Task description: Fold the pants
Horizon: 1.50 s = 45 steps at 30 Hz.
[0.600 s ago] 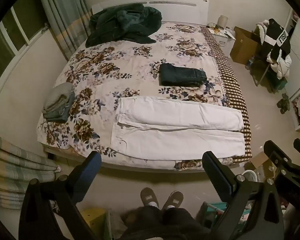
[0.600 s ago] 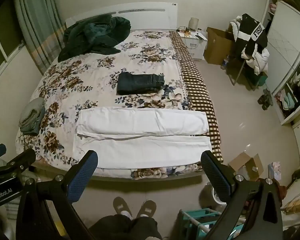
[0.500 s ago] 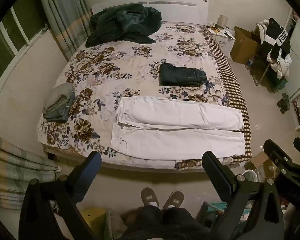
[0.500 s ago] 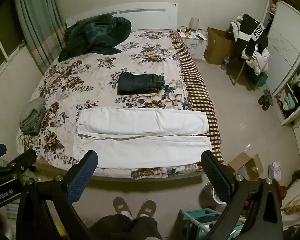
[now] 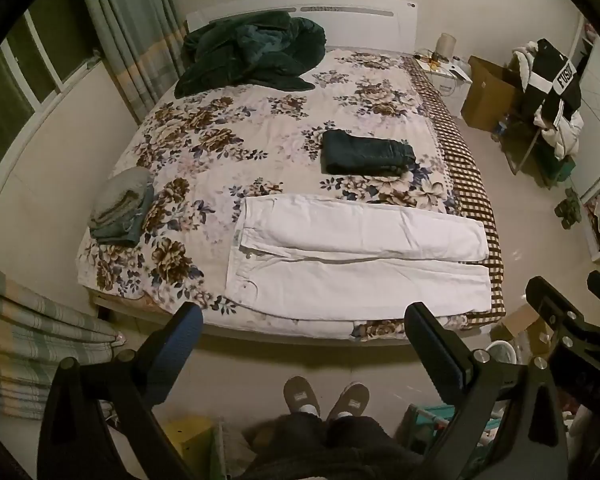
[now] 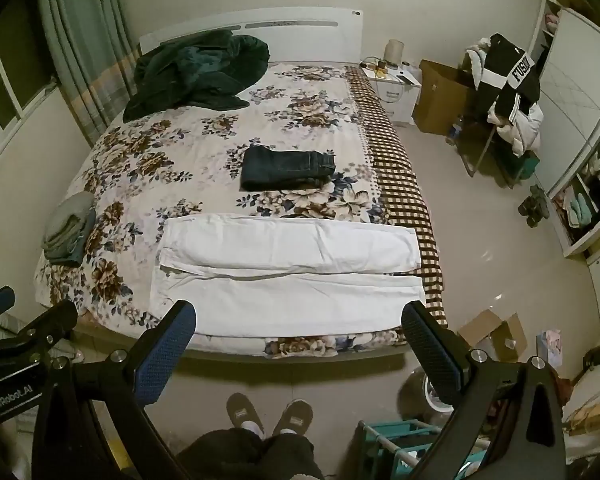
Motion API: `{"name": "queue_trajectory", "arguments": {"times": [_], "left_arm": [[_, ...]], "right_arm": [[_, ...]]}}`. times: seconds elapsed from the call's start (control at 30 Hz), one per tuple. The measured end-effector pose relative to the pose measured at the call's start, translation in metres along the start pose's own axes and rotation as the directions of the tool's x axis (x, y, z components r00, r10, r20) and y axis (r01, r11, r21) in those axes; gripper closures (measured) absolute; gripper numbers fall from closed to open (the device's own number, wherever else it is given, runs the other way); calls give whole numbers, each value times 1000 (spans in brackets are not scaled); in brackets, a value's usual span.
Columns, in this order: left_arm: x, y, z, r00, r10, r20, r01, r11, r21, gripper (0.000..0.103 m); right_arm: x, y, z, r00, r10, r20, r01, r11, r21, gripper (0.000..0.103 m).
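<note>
White pants (image 5: 356, 256) lie spread flat near the foot of the floral bed (image 5: 204, 152), waist to the left, legs side by side pointing right. They also show in the right wrist view (image 6: 288, 268). My left gripper (image 5: 304, 340) is open and empty, held high above the floor in front of the bed's foot edge. My right gripper (image 6: 300, 340) is open and empty too, at a like height, to the right of the left one.
Folded dark jeans (image 5: 368, 152) lie mid-bed. A folded grey stack (image 5: 120, 208) sits at the left edge. A dark green blanket (image 5: 252, 52) lies by the headboard. A clothes-laden chair (image 6: 508, 92), boxes and a teal rack (image 6: 396, 444) stand on the right. My slippered feet (image 5: 324, 396) are below.
</note>
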State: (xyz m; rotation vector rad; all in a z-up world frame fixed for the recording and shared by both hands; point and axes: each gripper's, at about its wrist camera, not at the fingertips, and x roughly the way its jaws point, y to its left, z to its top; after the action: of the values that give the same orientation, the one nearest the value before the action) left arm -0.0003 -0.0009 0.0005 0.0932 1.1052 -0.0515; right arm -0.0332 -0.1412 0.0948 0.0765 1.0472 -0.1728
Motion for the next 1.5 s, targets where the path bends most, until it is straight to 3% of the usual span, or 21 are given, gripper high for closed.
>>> {"name": "queue_trajectory", "arguments": {"times": [0.23, 1.5], "left_arm": [[-13, 16, 5, 1000, 1, 8, 0, 1000, -8, 0], [-24, 24, 19, 1000, 0, 27, 0, 1000, -7, 0]], "right_arm": [[-4, 7, 1, 1000, 3, 2, -3, 1000, -19, 0], [-5, 11, -1, 1000, -2, 6, 2, 1000, -15, 0]]}}
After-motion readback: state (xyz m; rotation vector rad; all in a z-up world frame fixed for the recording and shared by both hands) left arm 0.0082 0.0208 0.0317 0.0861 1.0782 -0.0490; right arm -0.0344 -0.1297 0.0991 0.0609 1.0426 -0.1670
